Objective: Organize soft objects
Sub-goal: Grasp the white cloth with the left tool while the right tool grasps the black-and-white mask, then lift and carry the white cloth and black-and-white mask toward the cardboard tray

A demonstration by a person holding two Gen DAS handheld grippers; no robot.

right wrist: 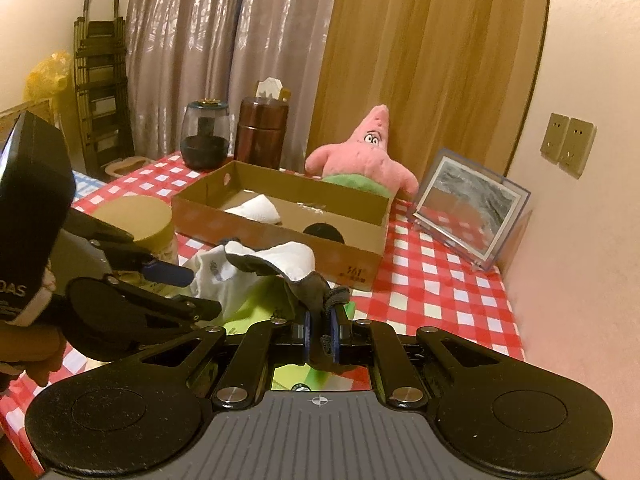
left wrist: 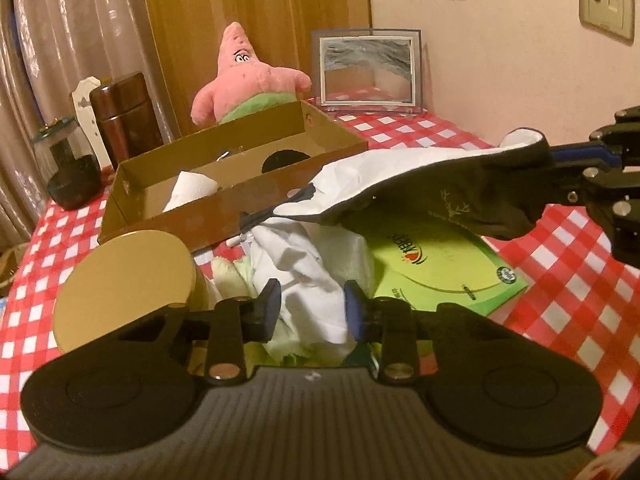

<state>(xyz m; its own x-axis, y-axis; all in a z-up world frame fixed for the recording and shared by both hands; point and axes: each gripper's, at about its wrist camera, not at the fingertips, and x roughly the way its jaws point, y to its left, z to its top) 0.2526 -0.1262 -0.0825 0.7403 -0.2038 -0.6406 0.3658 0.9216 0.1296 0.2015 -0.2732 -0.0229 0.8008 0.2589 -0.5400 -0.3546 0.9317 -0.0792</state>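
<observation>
My left gripper (left wrist: 313, 306) has its blue pads pressed from both sides on a bunched white cloth (left wrist: 308, 280) that lies in a small heap in front of the cardboard box (left wrist: 224, 216). In the right wrist view the left gripper (right wrist: 192, 288) sits at the white cloth (right wrist: 212, 276). My right gripper (right wrist: 320, 320) is shut on a dark fabric piece with white lining (right wrist: 288, 260) and holds it above the heap. The same dark piece (left wrist: 460, 184) hangs from the right gripper (left wrist: 560, 160) in the left wrist view. A pink star plush (right wrist: 364, 152) stands behind the box.
The box (right wrist: 280, 240) holds a white roll (right wrist: 256, 208) and a black item (right wrist: 324, 232). A gold-lidded jar (left wrist: 124, 284) stands left of the heap, a green pack (left wrist: 440, 272) under it. A brown canister (right wrist: 260, 132), glass jar (right wrist: 204, 136) and picture frame (right wrist: 468, 208) stand on the checked table (right wrist: 440, 280).
</observation>
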